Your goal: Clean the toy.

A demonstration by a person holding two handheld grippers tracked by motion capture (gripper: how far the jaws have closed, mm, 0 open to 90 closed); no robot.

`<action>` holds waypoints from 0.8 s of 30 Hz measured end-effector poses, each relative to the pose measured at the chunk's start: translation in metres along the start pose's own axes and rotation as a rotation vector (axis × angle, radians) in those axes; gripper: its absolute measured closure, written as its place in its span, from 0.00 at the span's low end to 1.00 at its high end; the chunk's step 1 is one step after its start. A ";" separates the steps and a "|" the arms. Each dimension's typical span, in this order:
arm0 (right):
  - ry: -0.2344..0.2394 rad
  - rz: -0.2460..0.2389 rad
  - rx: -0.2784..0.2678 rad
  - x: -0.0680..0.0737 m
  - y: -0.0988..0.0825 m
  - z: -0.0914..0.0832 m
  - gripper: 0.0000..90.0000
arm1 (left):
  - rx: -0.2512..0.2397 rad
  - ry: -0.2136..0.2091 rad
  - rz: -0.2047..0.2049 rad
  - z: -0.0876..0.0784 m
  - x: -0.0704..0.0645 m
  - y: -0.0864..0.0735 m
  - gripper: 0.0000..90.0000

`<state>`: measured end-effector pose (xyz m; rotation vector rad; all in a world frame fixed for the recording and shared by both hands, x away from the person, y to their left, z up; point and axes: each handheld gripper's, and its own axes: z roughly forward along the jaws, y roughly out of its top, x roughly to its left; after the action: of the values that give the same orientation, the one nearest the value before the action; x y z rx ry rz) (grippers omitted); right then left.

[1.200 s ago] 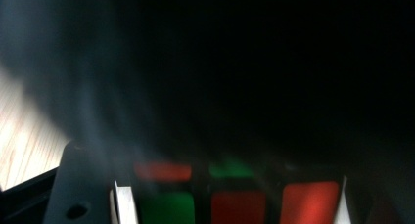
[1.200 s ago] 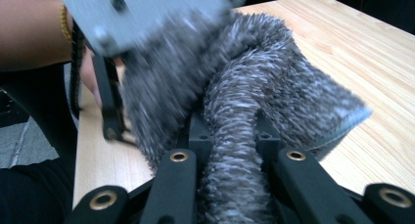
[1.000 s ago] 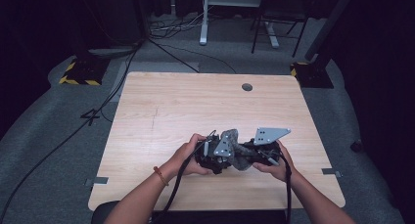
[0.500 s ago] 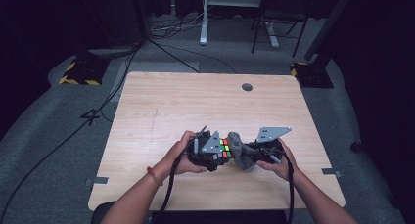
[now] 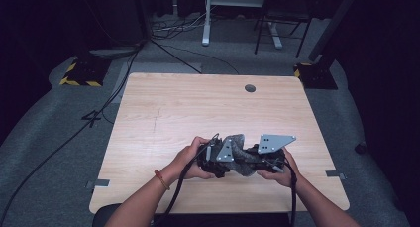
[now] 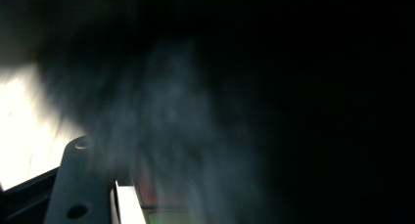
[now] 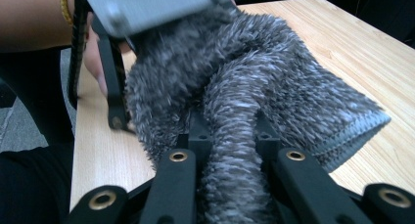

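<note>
Half a second back, a colourful puzzle cube showed between the two hands; now the shaggy grey microfibre cloth [image 5: 241,157] lies over that spot and the coloured faces are covered from above. Both hands sit about where they were, close to the near edge of the pale wooden worktop [image 5: 198,108], a little right of its middle.

On the left, the person's left hand [image 5: 190,157] wraps around the left hand-held gripper [image 5: 214,160], whose grey three-cornered plate rests right against the cloth. From its own camera the picture is mostly dark and smeared; a strip of white, red and green low down hints at the cube [image 6: 147,207] sitting at its jaws, which are closed in as far as they go. What exactly they press on I cannot make out for certain.

In the middle, the cloth is bunched between the two tools, touching both.

On the right, the right hand-held gripper [image 7: 235,150] has its two black jaws closed onto a thick fold of the cloth [image 7: 244,101], the pile bulging up between them. The right hand [image 5: 280,167] holds that tool just beside the cloth, its grey plate tilted up toward the worktop's far side.
</note>
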<state>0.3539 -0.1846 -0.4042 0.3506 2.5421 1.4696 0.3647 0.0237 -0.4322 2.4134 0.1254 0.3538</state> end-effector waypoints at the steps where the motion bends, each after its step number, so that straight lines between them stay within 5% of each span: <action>1: -0.002 0.009 -0.007 0.000 0.000 0.000 0.86 | -0.001 0.006 -0.002 0.000 0.000 0.000 0.37; 6: -0.089 0.021 0.026 -0.009 -0.003 0.001 0.86 | -0.007 0.004 -0.011 -0.003 0.001 -0.001 0.37; 13: -0.080 0.056 0.073 -0.022 -0.017 -0.002 0.86 | -0.049 0.012 -0.038 -0.018 0.008 -0.006 0.37; 19: -0.010 -0.007 0.028 -0.007 -0.006 -0.002 0.86 | -0.030 0.025 -0.029 -0.012 0.006 -0.006 0.37; 24: -0.065 -0.018 0.020 -0.005 -0.001 -0.001 0.86 | -0.038 0.013 -0.031 -0.008 0.005 -0.004 0.37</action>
<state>0.3579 -0.1868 -0.4044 0.3721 2.5034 1.4044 0.3675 0.0328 -0.4273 2.3691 0.1602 0.3542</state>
